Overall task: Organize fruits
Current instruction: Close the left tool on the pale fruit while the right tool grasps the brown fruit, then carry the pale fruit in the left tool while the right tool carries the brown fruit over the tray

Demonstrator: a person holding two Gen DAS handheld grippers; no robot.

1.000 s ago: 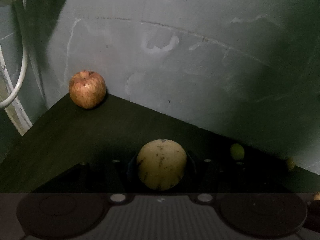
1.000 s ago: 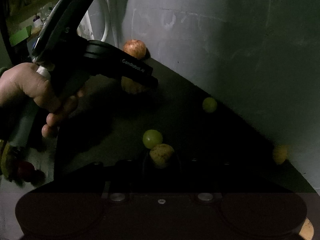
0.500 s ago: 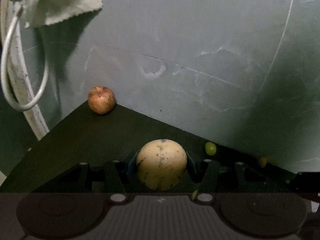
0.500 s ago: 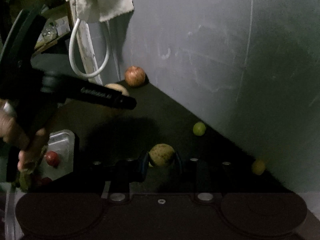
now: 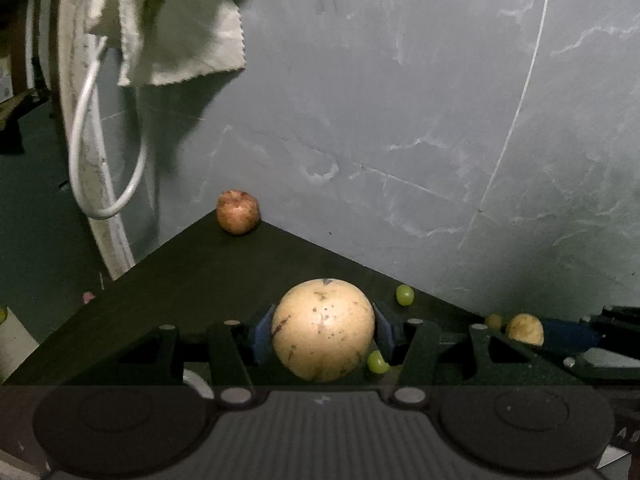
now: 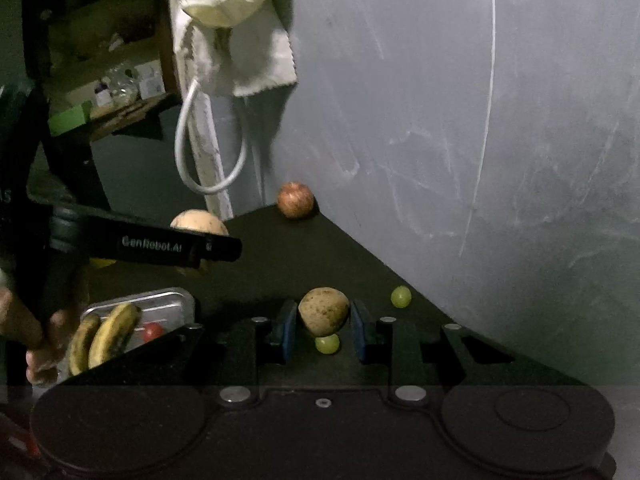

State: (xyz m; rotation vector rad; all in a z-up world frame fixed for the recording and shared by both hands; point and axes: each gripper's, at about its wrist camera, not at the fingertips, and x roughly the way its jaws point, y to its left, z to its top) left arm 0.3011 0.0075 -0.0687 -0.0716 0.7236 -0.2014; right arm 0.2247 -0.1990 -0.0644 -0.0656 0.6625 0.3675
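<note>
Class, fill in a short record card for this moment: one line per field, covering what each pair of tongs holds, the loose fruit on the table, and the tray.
Left tongs: shut on a large round pale yellow fruit
Right tongs: shut on a small speckled tan fruit
Surface: dark table against a grey wall
Far corner: reddish round apple
Loose on table: two small green grapes
Silver metal tray: two spotted yellow bananas, one small red fruit

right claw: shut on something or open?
Shut on the small speckled fruit: both pads of the right claw press its sides, lifted above a grape.
</note>
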